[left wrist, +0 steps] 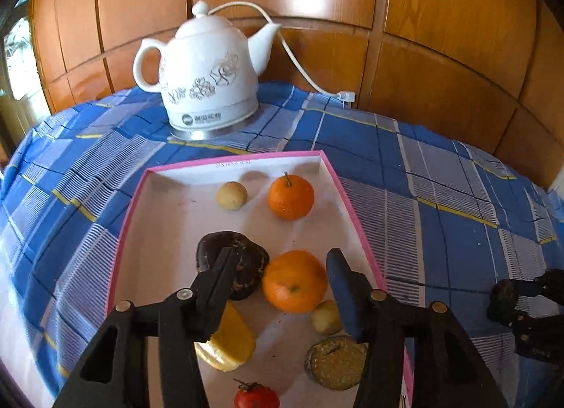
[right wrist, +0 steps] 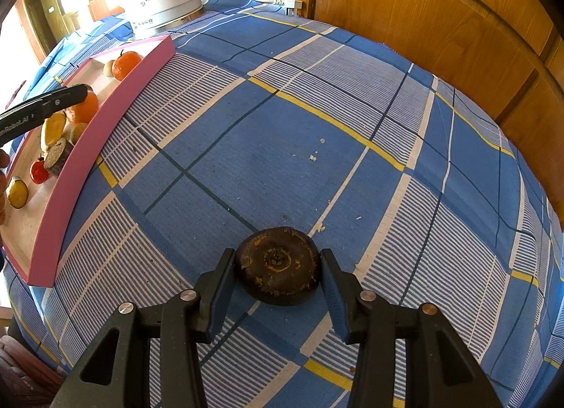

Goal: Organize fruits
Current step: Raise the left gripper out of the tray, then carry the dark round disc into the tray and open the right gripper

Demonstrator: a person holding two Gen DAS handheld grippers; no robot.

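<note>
A pink-rimmed white tray (left wrist: 356,210) holds several fruits: two oranges (left wrist: 295,281), a dark brown fruit (left wrist: 246,260), a yellow piece (left wrist: 232,344), two small tan fruits, a cut half and a red tomato (left wrist: 256,397). My left gripper (left wrist: 280,279) is open above the tray, its jaws either side of the near orange, not touching it. My right gripper (right wrist: 277,269) is shut on a dark brown round fruit (right wrist: 278,265) that rests on the blue checked cloth (right wrist: 317,108). That fruit and gripper show at the right edge of the left wrist view (left wrist: 504,302).
A white ceramic kettle (left wrist: 204,73) with a cord stands behind the tray, against wooden panelling. The tray (right wrist: 70,175) lies left of my right gripper. The cloth drops away at the table's edges.
</note>
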